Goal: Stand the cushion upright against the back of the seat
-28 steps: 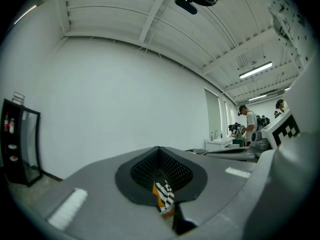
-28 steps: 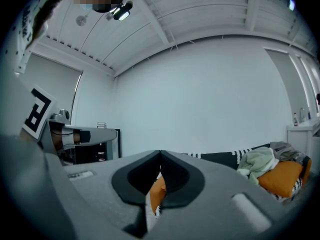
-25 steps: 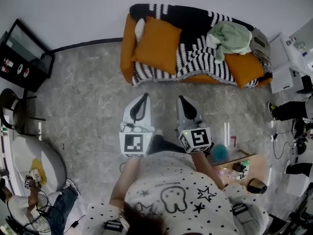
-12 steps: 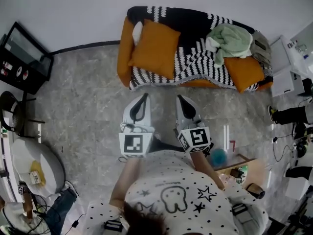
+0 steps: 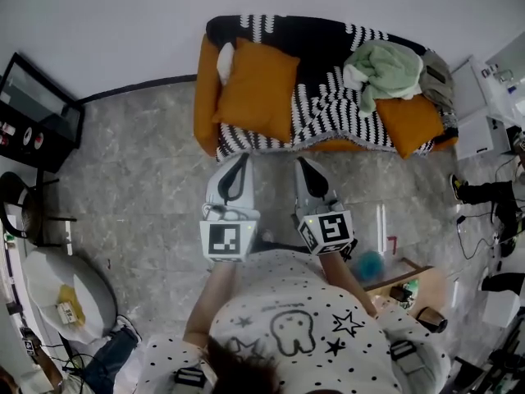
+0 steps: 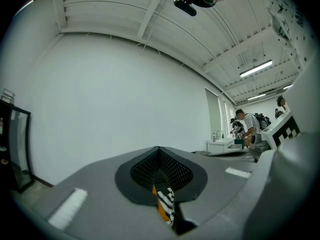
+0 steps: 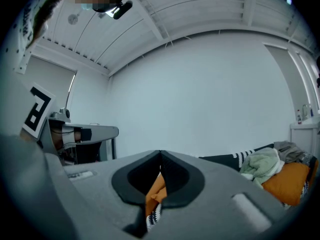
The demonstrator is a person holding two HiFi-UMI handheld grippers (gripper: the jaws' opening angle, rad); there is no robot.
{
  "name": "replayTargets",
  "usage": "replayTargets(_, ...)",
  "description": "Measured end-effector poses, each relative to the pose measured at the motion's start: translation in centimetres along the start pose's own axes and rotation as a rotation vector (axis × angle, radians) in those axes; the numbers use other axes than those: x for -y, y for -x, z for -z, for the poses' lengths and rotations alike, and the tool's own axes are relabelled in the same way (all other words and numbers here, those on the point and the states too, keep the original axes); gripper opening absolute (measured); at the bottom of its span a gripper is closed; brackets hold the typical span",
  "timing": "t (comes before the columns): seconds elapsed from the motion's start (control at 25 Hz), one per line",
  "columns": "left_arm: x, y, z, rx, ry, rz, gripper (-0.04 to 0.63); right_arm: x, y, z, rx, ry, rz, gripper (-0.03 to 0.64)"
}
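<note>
Cushion (image 5: 256,89), orange and square, lies at the left end of the sofa (image 5: 203,89), at 12 o'clock from the left gripper (image 5: 243,161) and about 11 o'clock from the right gripper (image 5: 302,164). It shows its whole broad face to the head view, so I judge it to be lying flat or slumped low on the seat, not yet propped against the backrest. Under it is the striped throw (image 5: 328,105) that covers most of the seat. A white pillow (image 5: 225,59) peeks out just beside its 10 o'clock corner. Well apart, at 2 o'clock, a second orange cushion (image 5: 408,121) sits at the other end, with a green cloth (image 5: 384,66) heaped near it at 1 o'clock. Both grippers are side by side over the grey floor (image 5: 148,179), short of the sofa's front edge and touching nothing; they point level at the sofa, which suits an approach on foot. Each claw is pinched together with nothing in it: in either gripper view the two jaws meet along a seam, and only a sliver of orange and stripes shows beyond. I read this as the approach; the jaws would need to part before taking a cushion edge to tip it up.
</note>
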State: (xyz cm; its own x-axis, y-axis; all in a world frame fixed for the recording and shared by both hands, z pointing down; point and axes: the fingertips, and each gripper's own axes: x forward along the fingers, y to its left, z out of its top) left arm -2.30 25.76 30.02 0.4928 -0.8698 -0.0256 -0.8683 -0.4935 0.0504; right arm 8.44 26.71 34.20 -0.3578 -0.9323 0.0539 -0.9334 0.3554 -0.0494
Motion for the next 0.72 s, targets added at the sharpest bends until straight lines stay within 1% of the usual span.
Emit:
replayTargets(0.12,-1.4,-2.0,-0.7,0.016,-0.017,0.013,-0.005,0.4,-2.2,-0.9,0.011,0.002,0.009,-0.002)
replayTargets(0.32,-3.7,-4.8,-1.9,0.004,-0.027,0.044,-0.006,0.4,-5.7,-1.9,0.016,-0.003,0.021,-0.002)
replayTargets(0.72,-8.1,-8.8,-0.8,0.004,-0.014,0.066,-0.006,1.1,-10.8,-1.3,-0.008,-0.009,0.062,-0.002)
